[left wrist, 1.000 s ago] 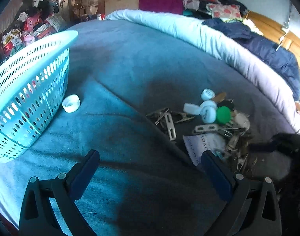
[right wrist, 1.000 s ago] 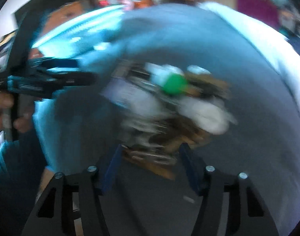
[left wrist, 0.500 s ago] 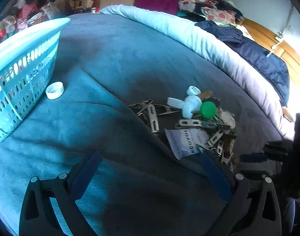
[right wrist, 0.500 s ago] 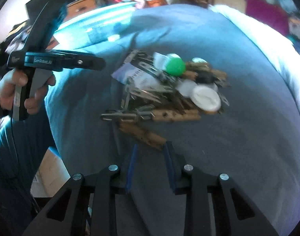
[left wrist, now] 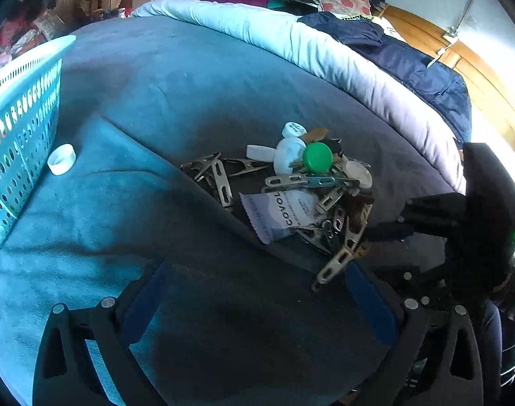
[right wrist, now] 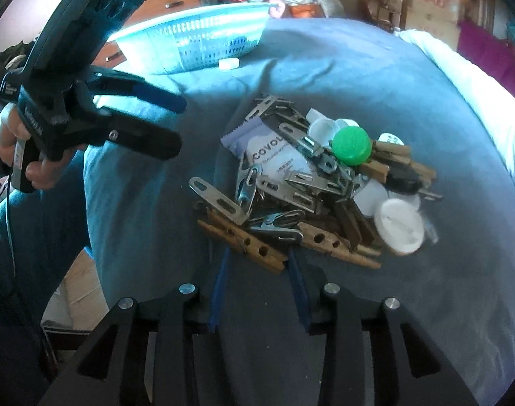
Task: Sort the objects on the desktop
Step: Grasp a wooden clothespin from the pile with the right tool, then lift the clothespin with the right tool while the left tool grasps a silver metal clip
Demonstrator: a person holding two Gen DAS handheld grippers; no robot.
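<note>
The right gripper [right wrist: 257,257] has its fingers set narrow, and they have just been opening a little; the near end of a wooden clothespin [right wrist: 243,238] lies between the blue pads, but whether they press on it cannot be told. The left gripper [left wrist: 254,291] hangs with its fingers wide and nothing between them, just short of the heap's near edge.

The heap [right wrist: 311,182] sits on a blue bed [left wrist: 196,94]: metal clips, wooden clothespins, a small sachet [right wrist: 274,154], a green cap [right wrist: 352,145] and several white caps, all tangled and overlapping. A lone white cap [left wrist: 62,158] lies just beside a turquoise basket [left wrist: 24,115], well apart from the heap.

The step in hand looks like the first pick from the heap, with the wooden clothespin as the likely target. The next move calls for closing squarely across the pin's width and lifting it clear without dragging the metal clip [right wrist: 220,199] that overlaps it.

Open bedding lies between heap and basket, giving a free path that way. The bed's near edge falls away close behind the right gripper, so loose pieces nudged that way could slip off.
</note>
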